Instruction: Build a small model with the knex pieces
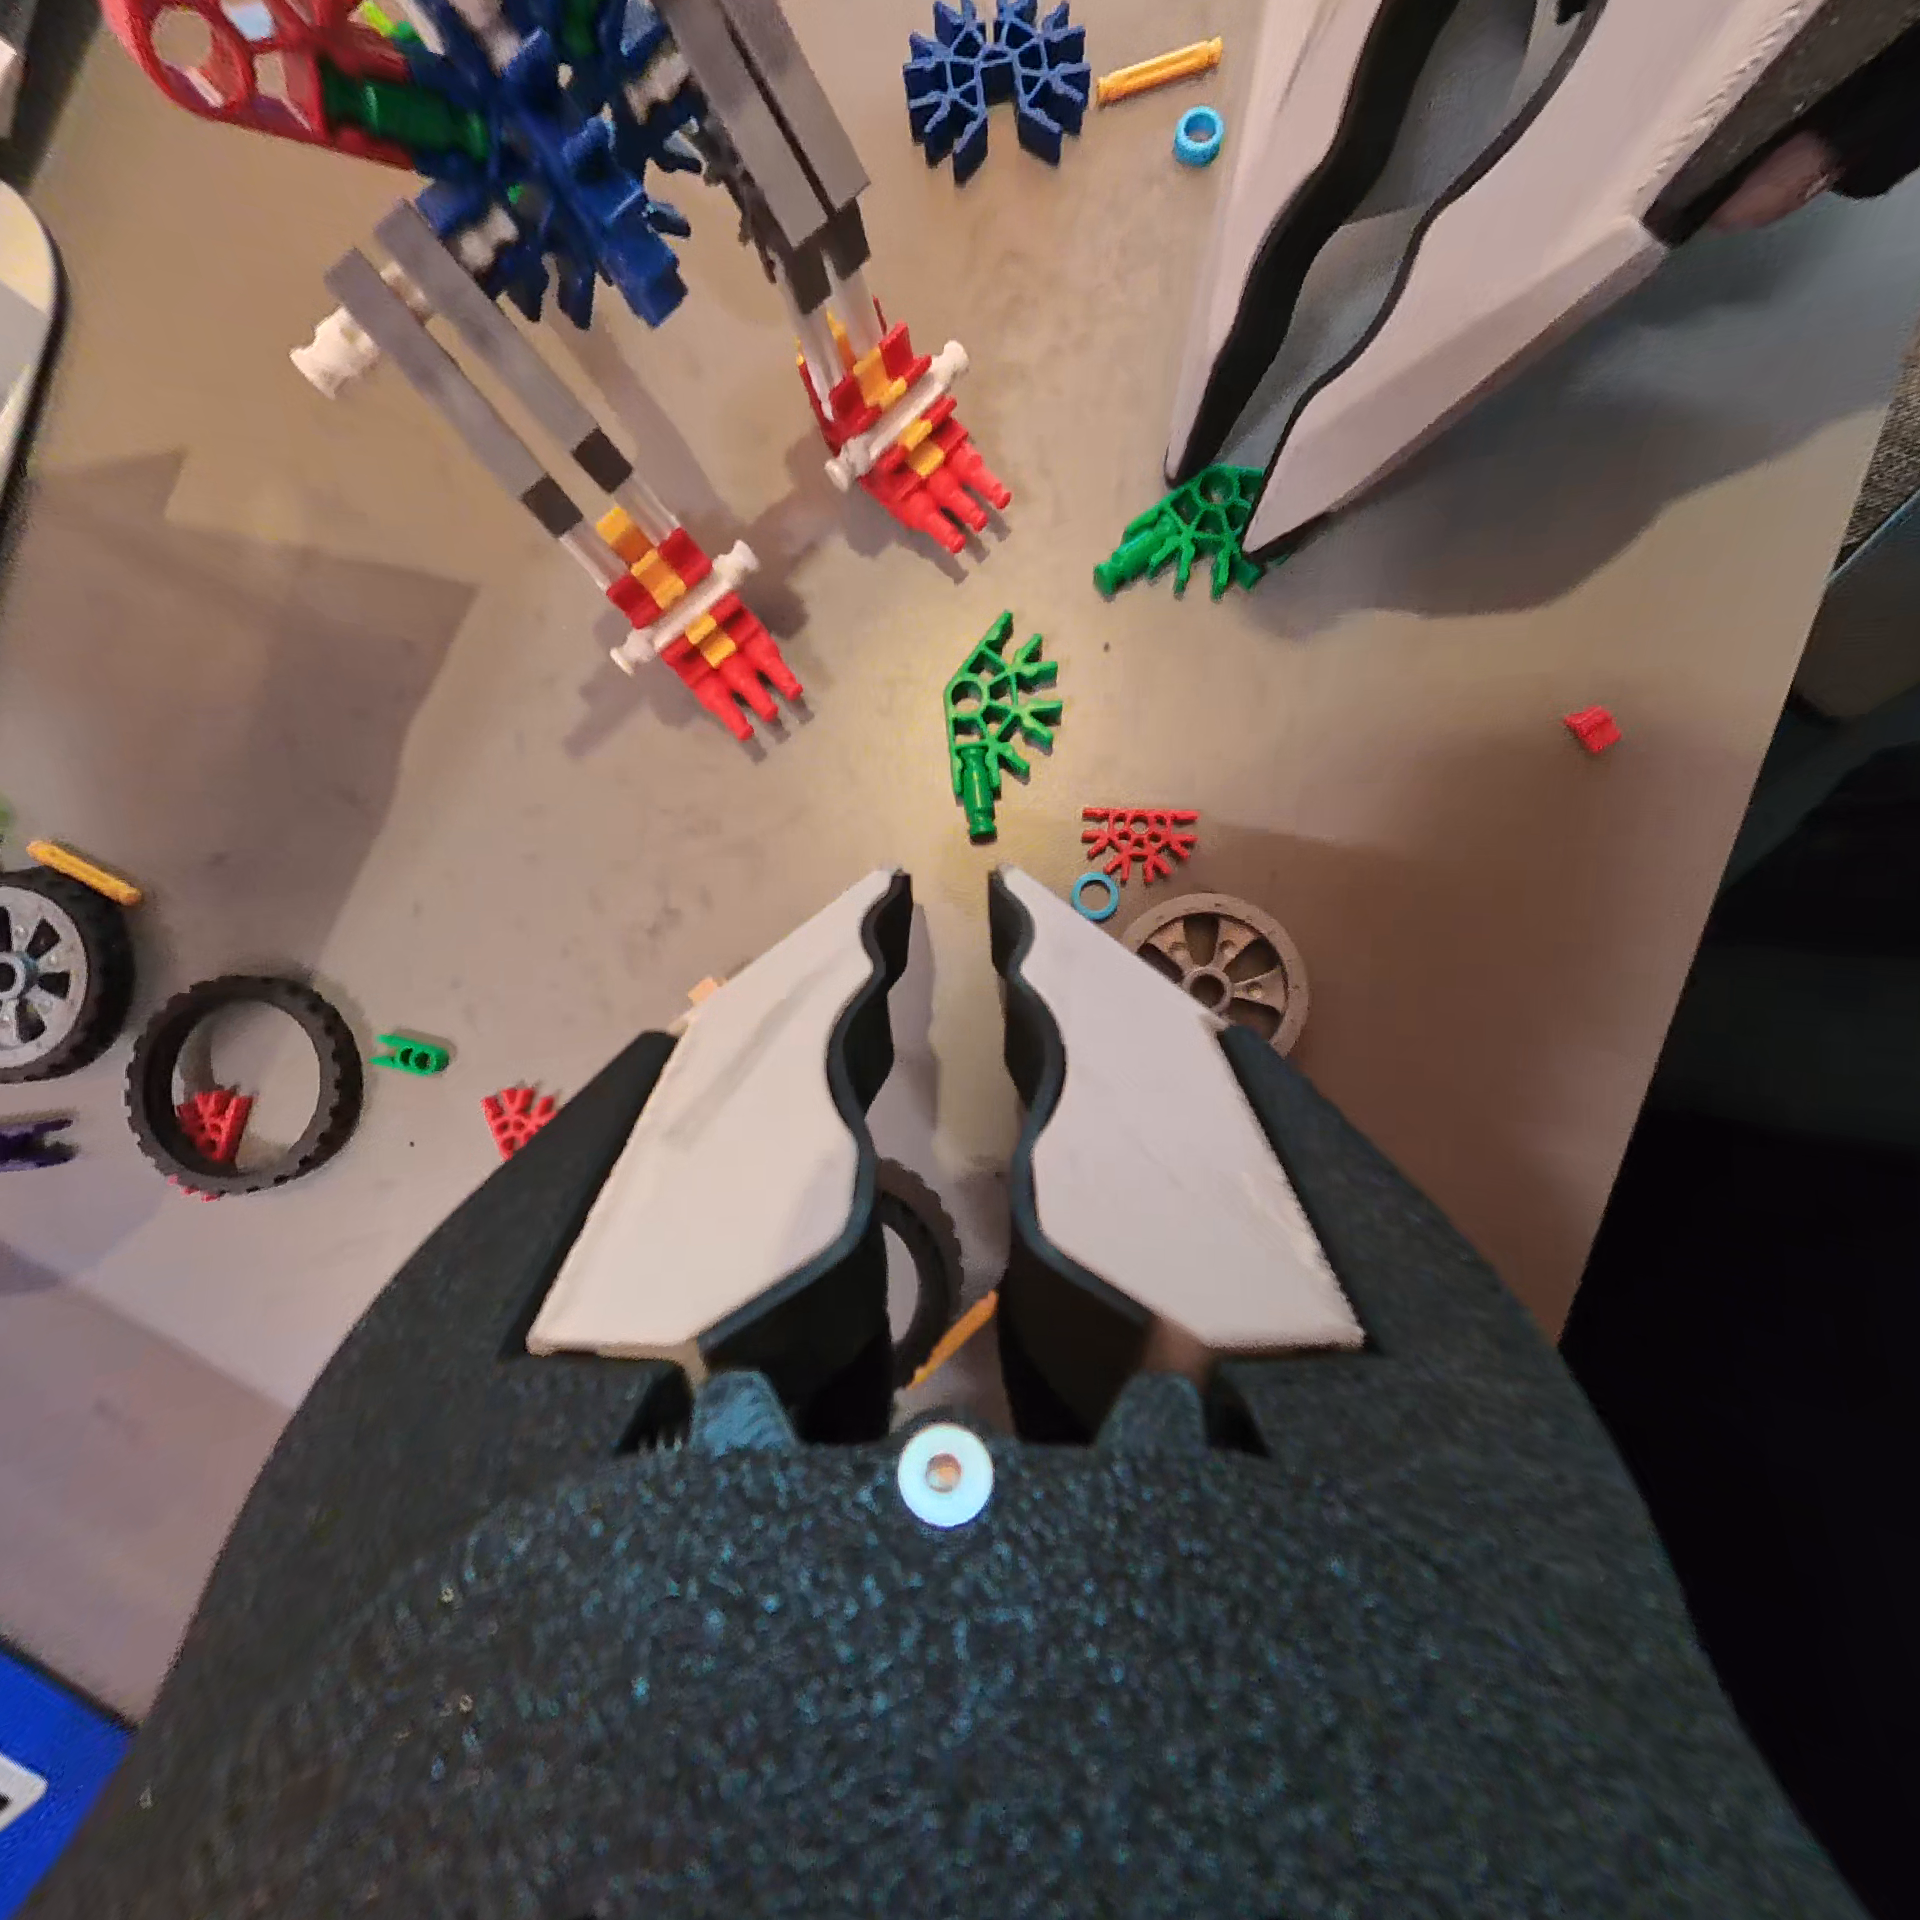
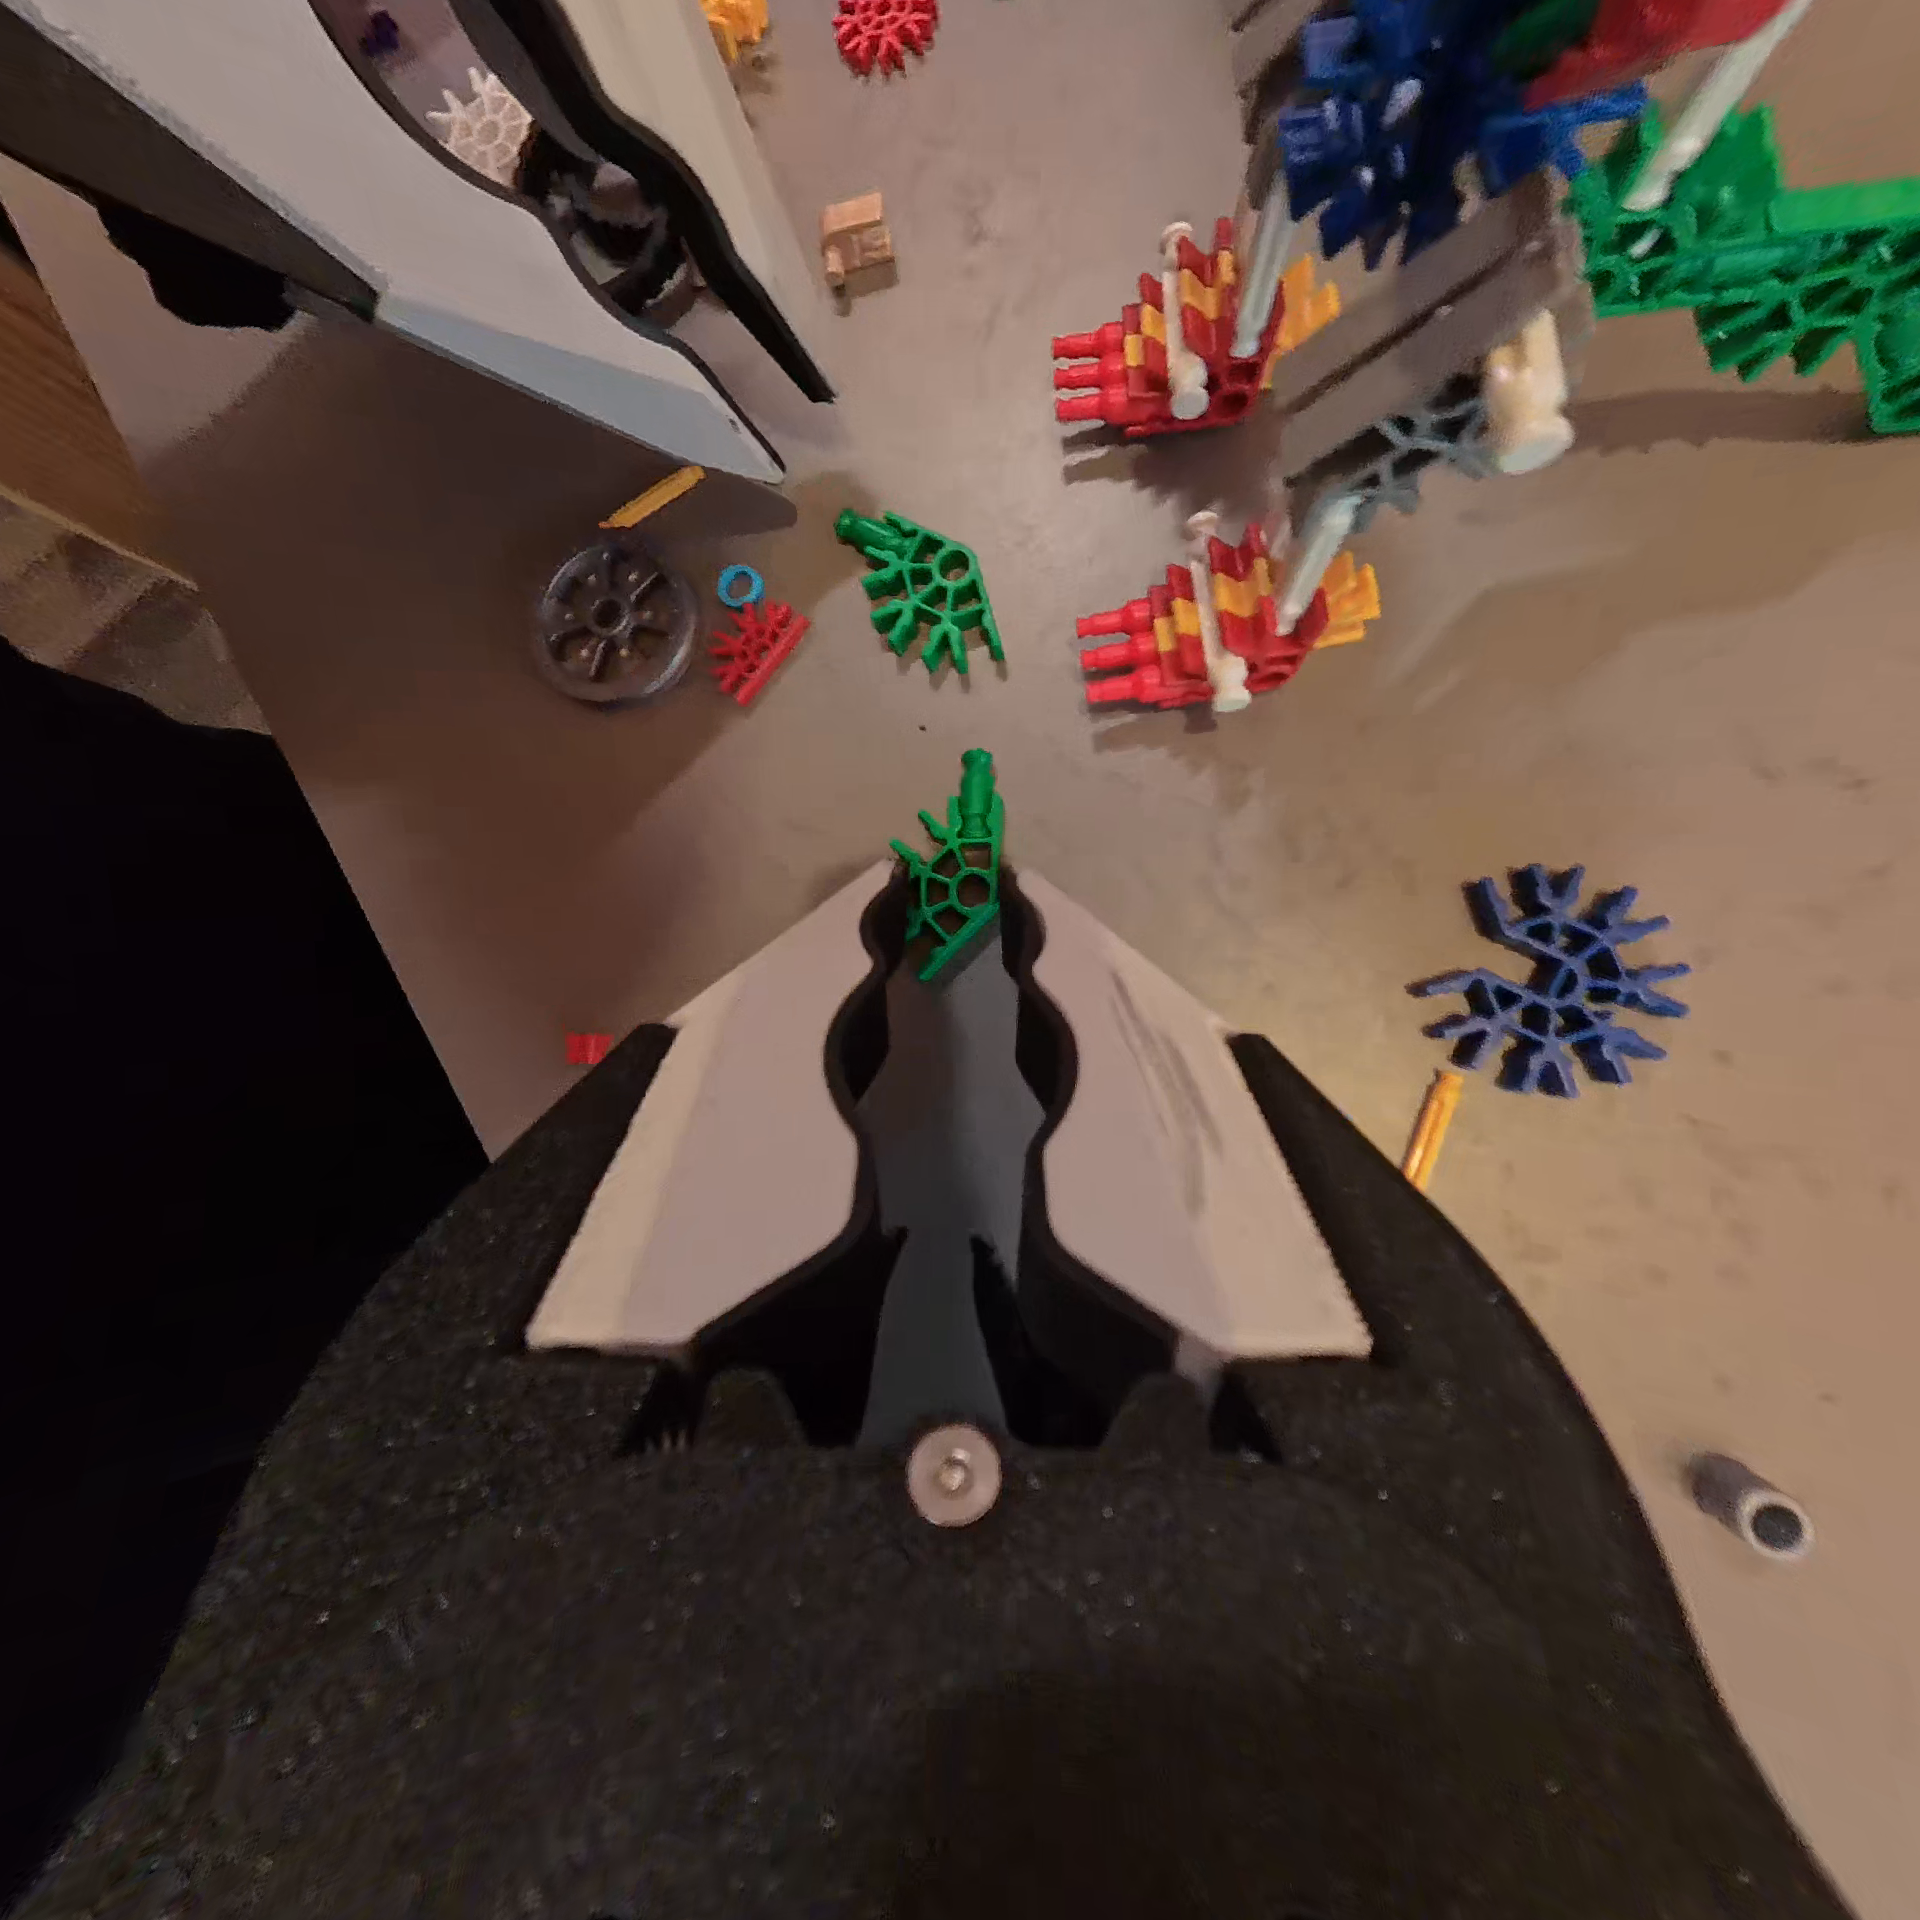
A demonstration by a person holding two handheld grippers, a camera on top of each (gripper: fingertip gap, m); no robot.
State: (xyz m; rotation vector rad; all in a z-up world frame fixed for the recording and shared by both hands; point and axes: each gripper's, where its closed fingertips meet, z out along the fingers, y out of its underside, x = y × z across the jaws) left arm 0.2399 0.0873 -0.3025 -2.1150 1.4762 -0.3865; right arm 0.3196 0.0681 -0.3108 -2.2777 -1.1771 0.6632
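My left gripper (image 1: 951,883) is open with a narrow gap and holds nothing. It also shows at the upper left of the right wrist view (image 2: 800,436). Just ahead of its tips a green fan-shaped connector with a short green rod (image 1: 997,717) lies flat on the tan table (image 1: 1351,665). It also shows in the right wrist view (image 2: 930,592). My right gripper (image 2: 954,878) is shut on a second green connector with a rod (image 2: 961,883), low over the table. It shows at the upper right of the left wrist view (image 1: 1216,509), gripping that connector (image 1: 1174,540).
A tall toy model stands on two red-and-yellow feet (image 1: 707,634) (image 1: 914,436) beyond both grippers. Near the left tips lie a grey wheel hub (image 1: 1216,966), a red connector (image 1: 1138,840) and a blue ring (image 1: 1094,896). A black tyre (image 1: 244,1081) and blue connectors (image 2: 1548,982) lie around. The table edge (image 1: 1714,883) runs to the right. Tip to tip, the grippers are about 9 cm apart. Between my left fingertips and the grey wheel hub (image 1: 1216,966) there is roughly 4 cm. The right camera catches it too, in the right wrist view (image 2: 619,633).
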